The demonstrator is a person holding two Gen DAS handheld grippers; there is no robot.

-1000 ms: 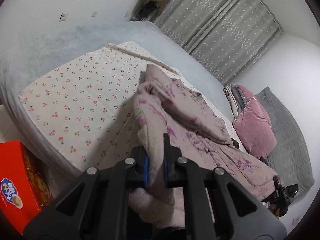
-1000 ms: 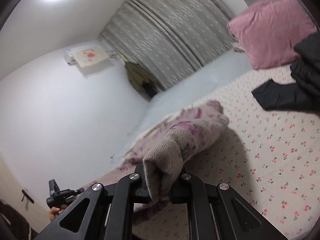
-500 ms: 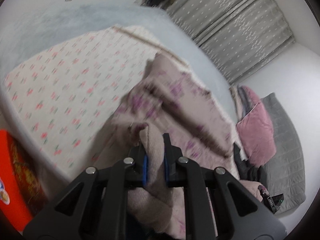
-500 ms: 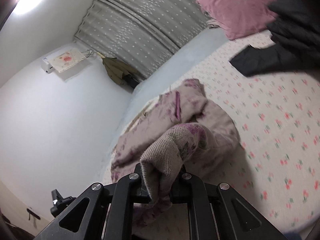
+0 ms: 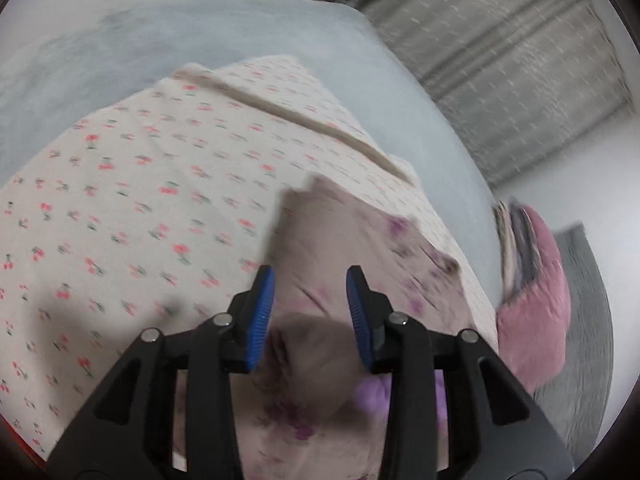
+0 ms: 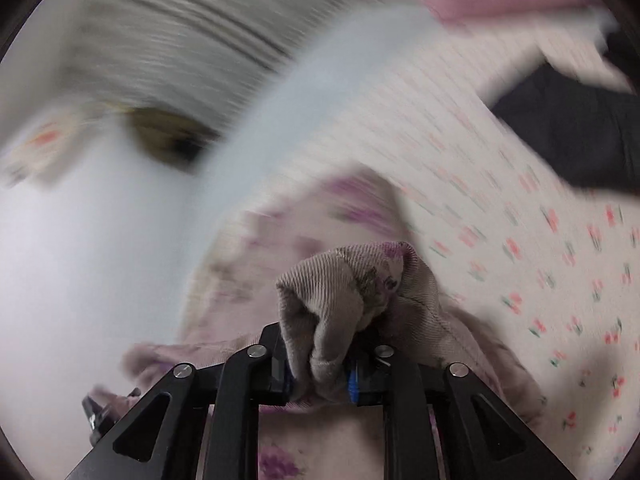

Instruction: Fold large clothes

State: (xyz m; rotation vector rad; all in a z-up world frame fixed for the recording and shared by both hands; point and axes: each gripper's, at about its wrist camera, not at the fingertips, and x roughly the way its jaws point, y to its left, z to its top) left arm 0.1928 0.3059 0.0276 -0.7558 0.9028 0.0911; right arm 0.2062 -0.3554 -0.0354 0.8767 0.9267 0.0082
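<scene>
Since half a second ago, the left gripper (image 5: pixel 310 316) has spread its jaws, releasing the pink garment (image 5: pixel 352 248) at lower centre. Right gripper (image 6: pixel 320 372) clamps a bunched fold of it above the cherry-print sheet (image 6: pixel 520 208).

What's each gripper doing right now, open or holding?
Left gripper: open, empty, above the floral garment.
Right gripper: shut on a bunched fold of the floral garment.

Both wrist views low over the bed (image 5: pixel 120 208), close on the shared floral garment (image 5: pixel 344 248)
</scene>
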